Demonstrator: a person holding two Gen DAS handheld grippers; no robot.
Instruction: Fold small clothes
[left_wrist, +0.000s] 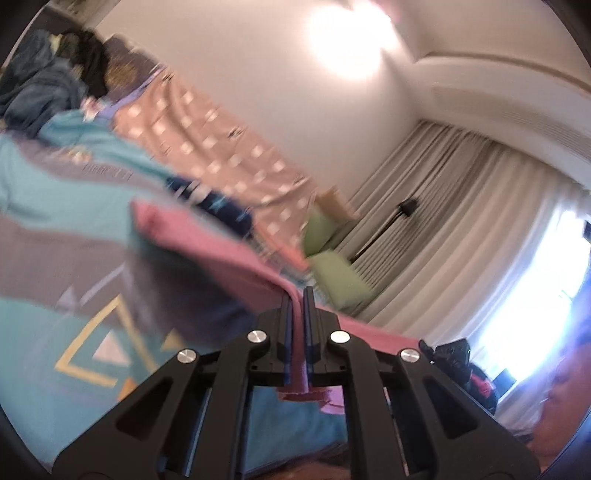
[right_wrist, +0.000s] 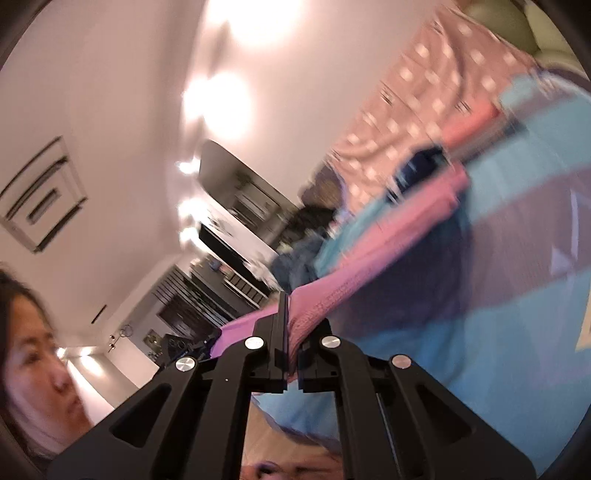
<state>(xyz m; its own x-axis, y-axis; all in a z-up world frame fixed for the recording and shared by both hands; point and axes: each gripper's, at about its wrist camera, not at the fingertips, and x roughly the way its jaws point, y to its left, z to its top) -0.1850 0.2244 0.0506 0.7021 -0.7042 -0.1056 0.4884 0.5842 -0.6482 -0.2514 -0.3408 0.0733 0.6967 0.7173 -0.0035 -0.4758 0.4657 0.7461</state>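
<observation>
A bed (left_wrist: 33, 177) in teal-and-grey cover carries a polka-dot pink cloth (left_wrist: 221, 147); dark clothes (left_wrist: 44, 88) heaped beyond.

We saw beige curtains (left_wrist: 443, 206), green cushions (left_wrist: 340, 280), a spotted pink blanket (left_wrist: 221, 147), and dark shelving (right_wrist: 236, 206).

Matt pink cloth (left_wrist: 229, 254) sits in matt black plastic grippers (left_wrist: 298, 295) with shiny metal pins (left_wrist: 340, 336); at nine o'clock, soft patterned bedspread (left_wrist: 44, 184).
</observation>
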